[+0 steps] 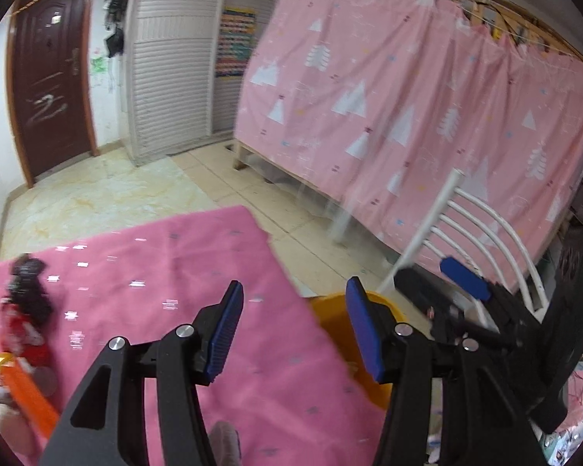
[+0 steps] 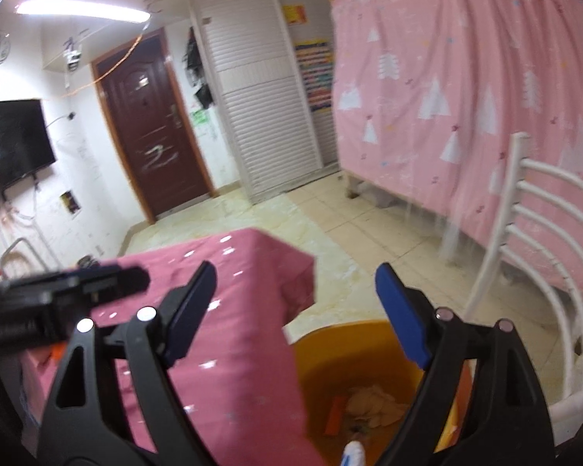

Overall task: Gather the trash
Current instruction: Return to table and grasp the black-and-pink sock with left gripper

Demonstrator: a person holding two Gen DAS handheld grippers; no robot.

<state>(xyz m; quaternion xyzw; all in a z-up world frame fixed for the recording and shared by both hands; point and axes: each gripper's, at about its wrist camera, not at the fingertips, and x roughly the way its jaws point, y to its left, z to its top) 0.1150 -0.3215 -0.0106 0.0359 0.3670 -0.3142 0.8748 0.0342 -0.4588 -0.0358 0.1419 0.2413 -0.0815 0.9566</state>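
Ribbed blue-padded right tongs agape, round orange bin — crumpled paper inside

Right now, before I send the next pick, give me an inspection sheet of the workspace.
Surface: table under a pink cloth, corner beside the bin.
Job's things: orange bin on the floor holds crumpled paper and an orange scrap.
Clutter: dark and red wrappers and an orange item at the table's left edge, too blurred to identify.
Grippers: left hand-held gripper open, empty; right hand-held gripper open, empty, above the bin.
Cables: nothing seen near the table.
Surroundings: white chair, pink curtain, brown door, tiled floor.
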